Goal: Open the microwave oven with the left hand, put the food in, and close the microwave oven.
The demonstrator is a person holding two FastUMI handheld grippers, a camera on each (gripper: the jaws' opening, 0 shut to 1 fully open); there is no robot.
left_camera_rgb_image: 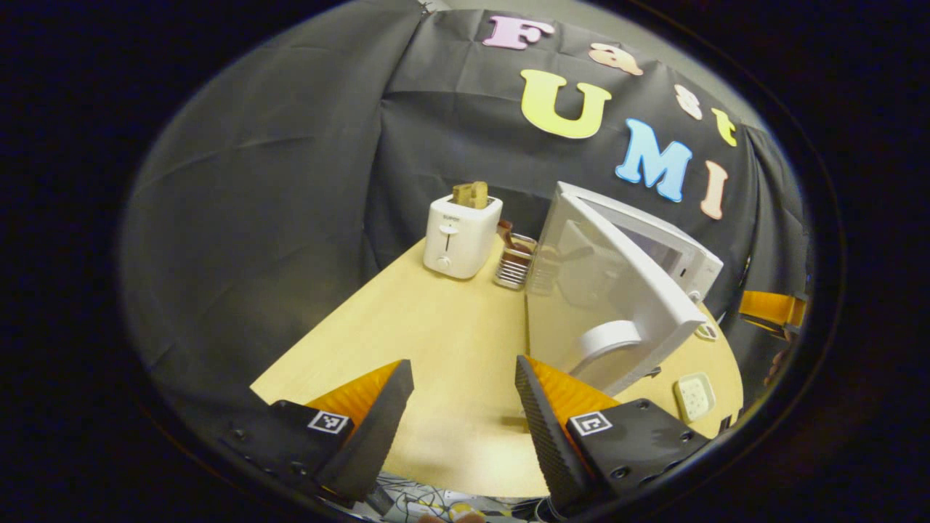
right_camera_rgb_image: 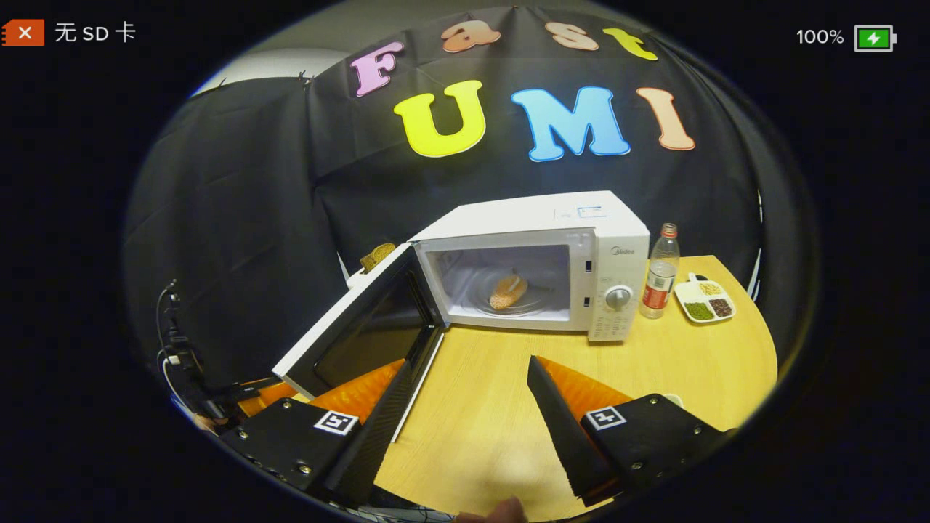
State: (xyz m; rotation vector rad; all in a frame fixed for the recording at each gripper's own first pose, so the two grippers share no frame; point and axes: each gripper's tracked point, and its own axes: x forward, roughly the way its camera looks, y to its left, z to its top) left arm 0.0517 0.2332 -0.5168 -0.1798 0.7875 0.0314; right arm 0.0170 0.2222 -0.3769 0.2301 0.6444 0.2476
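**Microwave door open, food on the turntable, both tools empty**

The left tool point(left_camera_rgb_image: 463, 407) hangs over the wooden desk point(left_camera_rgb_image: 436, 341) with its fingers spread wide apart and nothing between them. Just beyond its right finger stands the outer face of the swung-open microwave door point(left_camera_rgb_image: 617, 290), seen edge-on from this side. Farther off, at the far left of the desk, a white toaster point(left_camera_rgb_image: 461, 236) holds slices of bread point(left_camera_rgb_image: 471, 194) in its slots, and a small wire rack point(left_camera_rgb_image: 514, 263) sits between the toaster and the door. A pale square tile point(left_camera_rgb_image: 694, 396) lies on the desk to the right, near the edge.

The right tool point(right_camera_rgb_image: 468, 414) is likewise held above the desk, fingers well apart and gripping nothing. Its left finger sits in front of the lower edge of the open door. Beyond, the white microwave point(right_camera_rgb_image: 538, 218) stands at the far side of the desk with its cavity exposed; the food point(right_camera_rgb_image: 508, 290), a browned bread-like piece, lies on the glass turntable inside. Just right of the microwave stands a clear bottle point(right_camera_rgb_image: 660, 276) with a red label, and beside that a small white divided dish point(right_camera_rgb_image: 705, 299) holding green and dark fillings.
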